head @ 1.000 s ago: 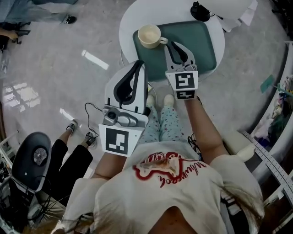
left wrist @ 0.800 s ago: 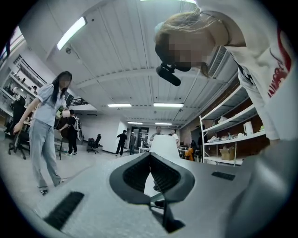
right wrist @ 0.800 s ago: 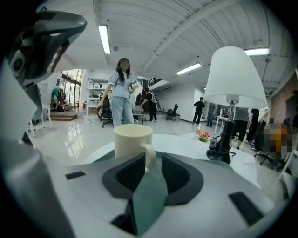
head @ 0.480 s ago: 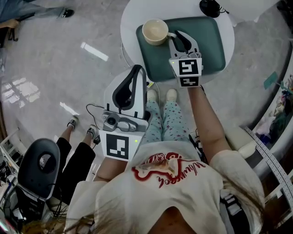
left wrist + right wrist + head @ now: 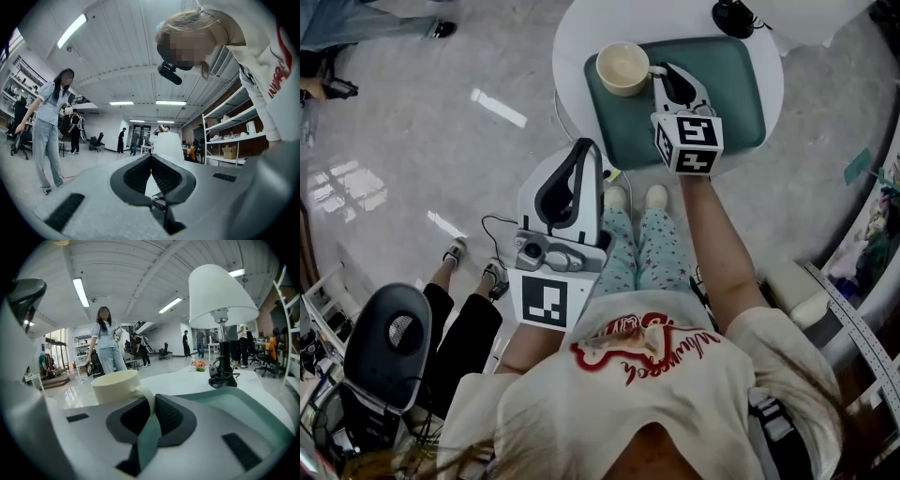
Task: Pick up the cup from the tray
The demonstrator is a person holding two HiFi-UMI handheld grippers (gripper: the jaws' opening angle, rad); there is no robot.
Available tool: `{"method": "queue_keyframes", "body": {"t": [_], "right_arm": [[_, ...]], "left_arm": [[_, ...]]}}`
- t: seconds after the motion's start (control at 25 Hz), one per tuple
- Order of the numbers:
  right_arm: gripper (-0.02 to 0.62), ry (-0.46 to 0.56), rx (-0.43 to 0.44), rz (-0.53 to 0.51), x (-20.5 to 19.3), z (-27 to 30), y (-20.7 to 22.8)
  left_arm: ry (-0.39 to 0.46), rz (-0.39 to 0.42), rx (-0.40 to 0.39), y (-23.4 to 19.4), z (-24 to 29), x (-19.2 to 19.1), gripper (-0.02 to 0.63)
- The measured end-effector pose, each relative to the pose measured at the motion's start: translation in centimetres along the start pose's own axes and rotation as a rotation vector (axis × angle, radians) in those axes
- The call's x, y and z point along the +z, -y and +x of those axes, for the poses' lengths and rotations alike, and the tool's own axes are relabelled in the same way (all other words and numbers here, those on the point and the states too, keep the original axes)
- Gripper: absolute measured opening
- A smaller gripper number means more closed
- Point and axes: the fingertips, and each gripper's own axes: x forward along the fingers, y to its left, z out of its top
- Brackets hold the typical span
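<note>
A cream cup (image 5: 623, 67) stands on the near left part of a dark green tray (image 5: 727, 89) on a round white table (image 5: 570, 42). My right gripper (image 5: 660, 71) lies low over the tray with its tips at the cup's handle. In the right gripper view the cup (image 5: 115, 385) sits just past the jaws and its handle runs down between them; that gripper (image 5: 151, 406) is shut on the handle. My left gripper (image 5: 584, 150) hangs over the floor near my lap, away from the table. In its own view the left gripper (image 5: 151, 158) is shut on nothing.
A white-shaded lamp (image 5: 220, 294) with a black base (image 5: 731, 17) stands on the table behind the tray (image 5: 248, 404). A seated person's legs (image 5: 459, 319) and a black chair (image 5: 384, 337) are at my left. A cable (image 5: 487, 225) lies on the floor.
My right gripper has moved forward across the tray until its tips reached the cup's handle. The left gripper has kept its place near my lap.
</note>
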Motion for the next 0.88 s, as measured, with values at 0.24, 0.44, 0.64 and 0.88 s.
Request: {"method": "queue_keyframes", "body": {"t": [0.24,0.44,0.64,0.88], "right_arm": [[0.044,0.015,-0.024,-0.006,2.8,-1.8,0.8],[0.043,0.045,0.002,-0.012,8.3,-6.1,0.9],[0.043,0.075,0.041,-0.031,14.8,-11.1,-0.2],[0.043,0.121,0.119,-0.058,19.8,-17.0,-2.2]], "left_arm": [[-0.012,0.026,-0.021,0.1,-0.2,0.8,0.014],[0.006,0.041,-0.041,0.9,0.3,3.4,0.015],[0.075,0.073,-0.062,2.3,1.0,7.8,0.014],[0.146,0.114,-0.082,3.4,0.4,11.5,0.015]]}}
